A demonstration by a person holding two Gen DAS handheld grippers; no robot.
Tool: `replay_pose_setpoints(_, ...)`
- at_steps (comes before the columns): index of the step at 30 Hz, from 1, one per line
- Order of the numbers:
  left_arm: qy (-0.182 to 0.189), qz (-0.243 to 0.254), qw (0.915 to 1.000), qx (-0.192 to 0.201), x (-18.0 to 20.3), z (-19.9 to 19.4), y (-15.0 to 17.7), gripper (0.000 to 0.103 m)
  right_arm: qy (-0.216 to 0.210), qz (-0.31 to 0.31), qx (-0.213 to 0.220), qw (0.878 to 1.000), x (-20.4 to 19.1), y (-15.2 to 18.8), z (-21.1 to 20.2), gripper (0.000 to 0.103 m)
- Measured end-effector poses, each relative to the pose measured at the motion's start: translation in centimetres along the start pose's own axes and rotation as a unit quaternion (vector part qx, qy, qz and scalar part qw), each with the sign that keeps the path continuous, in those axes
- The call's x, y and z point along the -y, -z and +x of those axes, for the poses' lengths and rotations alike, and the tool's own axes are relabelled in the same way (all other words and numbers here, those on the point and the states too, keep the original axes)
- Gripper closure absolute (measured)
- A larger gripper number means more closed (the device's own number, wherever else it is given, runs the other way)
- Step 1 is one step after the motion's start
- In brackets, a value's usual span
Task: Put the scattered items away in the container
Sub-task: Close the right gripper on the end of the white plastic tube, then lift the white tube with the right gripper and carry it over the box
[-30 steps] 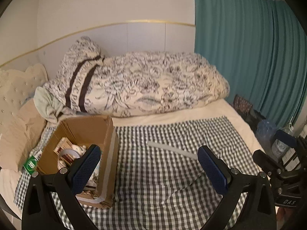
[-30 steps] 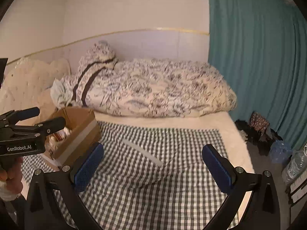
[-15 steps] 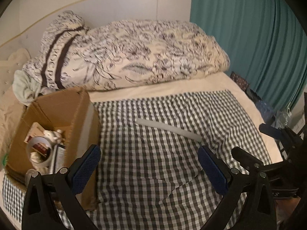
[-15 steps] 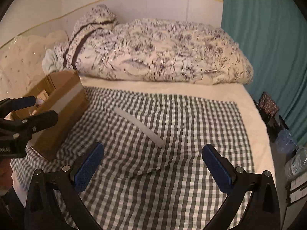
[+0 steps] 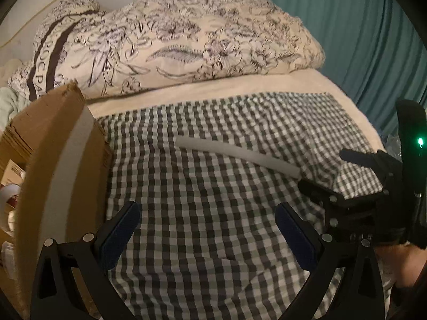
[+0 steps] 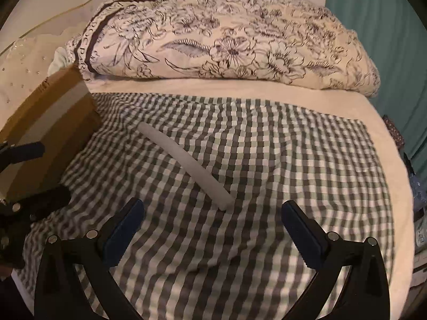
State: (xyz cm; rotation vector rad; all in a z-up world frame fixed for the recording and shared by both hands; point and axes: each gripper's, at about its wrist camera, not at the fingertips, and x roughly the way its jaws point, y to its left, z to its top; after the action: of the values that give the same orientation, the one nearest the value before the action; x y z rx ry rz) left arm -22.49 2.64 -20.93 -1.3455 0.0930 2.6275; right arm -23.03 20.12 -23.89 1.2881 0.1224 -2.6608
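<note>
The right gripper [image 6: 213, 229], jaws spread wide and empty, is hanging just short of the near end of the white tube [image 6: 184, 164]. The tube is lying on the checked cloth [image 6: 280, 160], its long axis running away leftward toward the cardboard box [image 6: 53, 112]. The left gripper [image 5: 206, 236], also released, is sitting farther off.

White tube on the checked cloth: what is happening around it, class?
A person holds a claw in each hand over a bed. The long white tube lies loose on the green-and-white checked cloth. The right claw hangs open at its near end; the left claw is open too. The brown cardboard box stands left.
</note>
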Motion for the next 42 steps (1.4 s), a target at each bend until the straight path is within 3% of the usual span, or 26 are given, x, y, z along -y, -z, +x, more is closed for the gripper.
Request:
replay_pose_setpoints(7, 0.0, -0.014, 0.9996, -0.024, -1.5, 3.5, 1.0, 0.0, 0.006, -0.003, -0.009, 1.0, 0.4, -0.7, 4.6, 0.001)
replay_pose_setpoints(10, 0.0, -0.023, 0.9994, -0.027, -2.1, 4.2, 1.3, 0.0, 0.008, -0.006, -0.012, 1.0, 0.3, -0.5, 5.9, 0.011)
replay_pose_setpoints(13, -0.001, -0.036, 0.9989, -0.031, -2.7, 4.6, 1.5, 0.0, 0.011, -0.012, -0.026, 1.0, 0.1, 0.2, 7.3, 0.034)
replay_pose_setpoints(17, 0.0, -0.05, 0.9983, -0.03, -3.5, 4.9, 1.9, 0.0, 0.026, -0.016, -0.011, 0.999, -0.2, 0.9, 7.4, 0.042)
replay_pose_setpoints(18, 0.0, -0.052, 0.9982, -0.032, -3.6, 5.0, 2.0, 0.0, 0.029, -0.018, -0.007, 0.999, -0.3, 0.9, 7.3, 0.052)
replay_pose_setpoints(20, -0.001, -0.056, 0.9978, -0.036, -3.8, 5.2, 2.2, 0.0, 0.035, -0.019, 0.001, 0.999, -0.4, 0.9, 7.0, 0.064)
replay_pose_setpoints(26, -0.003, -0.064, 0.9975, -0.03, -3.8, 4.6, 2.7, 0.0, 0.043, -0.027, 0.019, 0.999, -1.0, 1.1, 5.8, 0.078)
replay_pose_setpoints(34, -0.005, -0.066, 0.9976, -0.02, -3.0, 2.5, 3.7, 0.0, 0.03, -0.016, 0.047, 0.998, -1.8, 1.6, 2.3, 0.09)
replay_pose_setpoints(42, -0.001, -0.075, 0.9972, -0.005, -2.3, -0.9, 5.0, 0.0, 0.015, -0.007, 0.06, 0.998, -3.0, 3.3, -2.7, 0.092)
